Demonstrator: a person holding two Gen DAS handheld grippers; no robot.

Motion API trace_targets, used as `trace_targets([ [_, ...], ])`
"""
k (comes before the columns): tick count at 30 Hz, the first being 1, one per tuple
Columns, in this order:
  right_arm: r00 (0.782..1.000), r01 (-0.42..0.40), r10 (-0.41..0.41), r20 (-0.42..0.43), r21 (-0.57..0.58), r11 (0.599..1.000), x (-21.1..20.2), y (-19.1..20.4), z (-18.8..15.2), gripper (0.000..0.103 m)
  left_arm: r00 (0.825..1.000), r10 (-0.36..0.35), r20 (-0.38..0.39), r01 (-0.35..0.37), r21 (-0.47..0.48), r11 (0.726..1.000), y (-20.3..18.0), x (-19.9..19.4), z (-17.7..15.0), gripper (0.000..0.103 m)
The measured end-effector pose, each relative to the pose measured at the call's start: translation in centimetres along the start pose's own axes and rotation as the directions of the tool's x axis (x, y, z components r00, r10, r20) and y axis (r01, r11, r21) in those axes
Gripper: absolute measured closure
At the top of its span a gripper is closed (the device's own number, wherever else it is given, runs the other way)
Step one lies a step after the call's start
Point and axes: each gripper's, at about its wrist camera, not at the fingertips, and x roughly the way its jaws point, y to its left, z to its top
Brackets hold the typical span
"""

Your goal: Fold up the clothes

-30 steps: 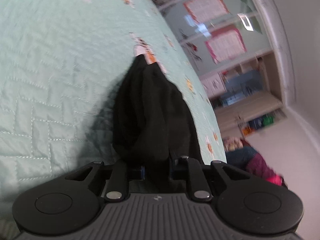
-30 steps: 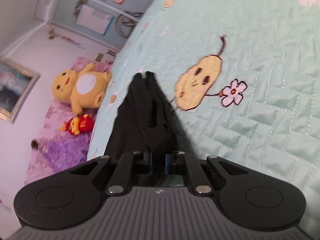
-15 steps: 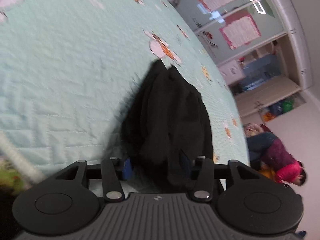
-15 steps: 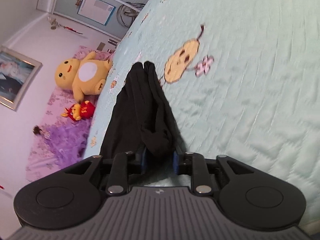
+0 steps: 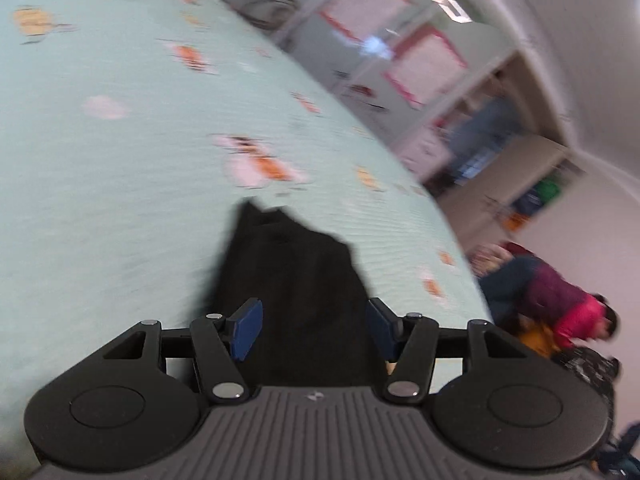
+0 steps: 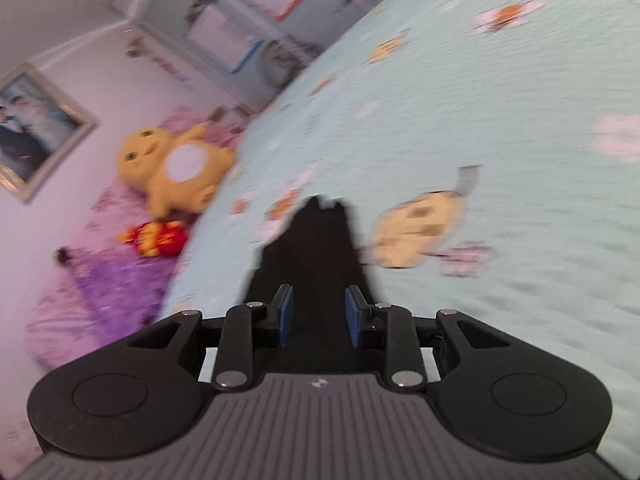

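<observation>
A black garment (image 5: 296, 280) lies in a narrow folded strip on the mint quilted bedspread (image 5: 120, 160). My left gripper (image 5: 314, 326) hovers over its near end, and its jaws are opening. The blue pads (image 5: 248, 328) stand wide apart and clear of the cloth. In the right wrist view the same black garment (image 6: 316, 248) stretches away from my right gripper (image 6: 319, 316). That gripper's pads (image 6: 285, 314) are parted with the cloth seen between them, not pinched. Both views are motion-blurred.
A yellow plush toy (image 6: 176, 176) and a small red toy (image 6: 156, 238) sit on purple bedding (image 6: 108, 288) at the bed's left. A framed picture (image 6: 32, 132) hangs on the wall. A person in pink and dark clothes (image 5: 560, 304) crouches on the floor near the shelves (image 5: 500, 152).
Both grippers went from shut on the black garment to open and let it go. Both have lifted away, and the garment now rests on the bedspread.
</observation>
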Motion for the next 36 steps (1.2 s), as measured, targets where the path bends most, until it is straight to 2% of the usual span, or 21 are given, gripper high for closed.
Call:
trace_targets([
  [3,0.994,-0.09,0.091,-0.064,0.018,0.996,3.8,1.3,0.8,0.074,0.999,0.0,-0.042,0.003,0.055,0.998,-0.5,3.9,1.1,0.044],
  [7,0.98,-0.126,0.132,-0.146,0.049,0.991,7.8,1.3,0.6,0.075,0.991,0.057,-0.117,-0.052,0.044,0.998,1.0,7.7,0.1,0.045],
  [8,0.975,-0.121,0.13,-0.178,0.063,0.991,8.6,0.6,0.2,0.075,0.988,0.064,-0.137,-0.058,0.044,0.997,1.8,8.0,-0.5,0.047],
  [10,0.975,-0.032,0.048,-0.215,0.077,0.997,9.7,-1.7,-0.7,0.078,0.988,0.066,-0.138,-0.06,0.052,0.997,3.1,8.1,-1.4,0.058],
  [11,0.974,0.024,-0.005,-0.225,0.079,0.997,10.0,-3.0,-1.2,0.088,0.99,0.061,-0.128,-0.055,0.055,0.997,3.7,8.0,-1.8,0.063],
  [12,0.975,0.036,-0.011,-0.22,0.109,0.993,9.9,-4.4,-1.7,0.103,0.992,0.047,-0.121,-0.041,0.048,0.998,4.2,7.9,-1.9,0.063],
  [14,0.98,-0.007,0.051,-0.194,0.225,0.974,9.1,-6.2,-2.0,0.103,0.993,0.02,-0.118,-0.019,0.013,1.0,4.7,7.7,-1.7,0.063],
  [15,0.981,-0.006,0.05,-0.19,0.222,0.975,8.8,-6.0,-1.8,0.103,0.993,0.015,-0.119,-0.015,0.001,1.0,4.8,7.7,-1.5,0.063],
  [18,0.984,-0.009,0.029,-0.173,0.115,0.993,8.1,-3.5,-0.9,0.096,0.994,0.025,-0.106,-0.023,0.02,1.0,3.6,6.6,-1.1,0.061],
  [19,0.984,-0.034,0.048,-0.169,0.086,0.996,8.0,-2.4,-0.7,0.096,0.996,0.026,-0.091,-0.022,0.038,0.999,3.0,6.0,-1.0,0.06],
  [22,0.979,-0.106,0.106,-0.175,0.014,0.994,8.5,0.6,-0.2,0.096,1.0,-0.005,-0.03,0.008,0.095,0.995,1.3,5.1,-0.7,0.049],
  [23,0.973,-0.124,0.124,-0.193,0.011,0.992,9.2,1.2,-0.1,0.096,1.0,0.0,-0.03,0.003,0.108,0.994,1.0,5.2,-0.8,0.044],
  [25,0.961,-0.157,0.154,-0.229,0.006,0.988,10.6,2.5,-0.2,0.095,0.998,0.032,-0.06,-0.025,0.108,0.994,1.3,6.2,-1.3,0.043],
  [26,0.958,-0.153,0.149,-0.247,0.004,0.988,11.4,2.7,-0.6,0.094,0.995,0.048,-0.086,-0.041,0.088,0.995,1.9,6.8,-1.5,0.043],
  [27,0.954,-0.138,0.134,-0.267,0.007,0.99,12.2,2.3,-0.8,0.087,0.993,0.05,-0.109,-0.044,0.059,0.997,2.8,7.3,-1.8,0.047],
  [28,0.952,-0.108,0.108,-0.287,0.017,0.994,12.9,1.5,-1.0,0.085,0.991,0.047,-0.122,-0.043,0.034,0.998,3.5,7.6,-2.0,0.048],
  [29,0.952,-0.062,0.067,-0.3,0.026,0.998,13.5,0.5,-1.2,0.088,0.993,0.035,-0.113,-0.033,0.022,0.999,3.8,7.6,-2.1,0.049],
  [30,0.95,-0.032,0.042,-0.308,0.039,0.999,13.8,-0.5,-1.3,0.103,0.993,0.031,-0.115,-0.029,0.017,0.999,3.9,7.5,-1.9,0.05],
  [32,0.953,-0.044,0.068,-0.297,0.086,0.995,13.4,-1.7,-1.3,0.103,0.992,0.027,-0.119,-0.027,0.005,1.0,3.9,7.3,-1.5,0.05],
  [34,0.958,-0.026,0.042,-0.282,0.061,0.998,12.8,-0.9,-0.8,0.103,0.993,0.034,-0.115,-0.035,-0.007,0.999,3.4,6.8,-0.9,0.052],
  [36,0.963,-0.039,0.048,-0.267,0.038,0.999,12.4,0.4,-0.2,0.097,0.996,0.021,-0.09,-0.02,0.007,1.0,2.6,6.2,-0.4,0.052],
])
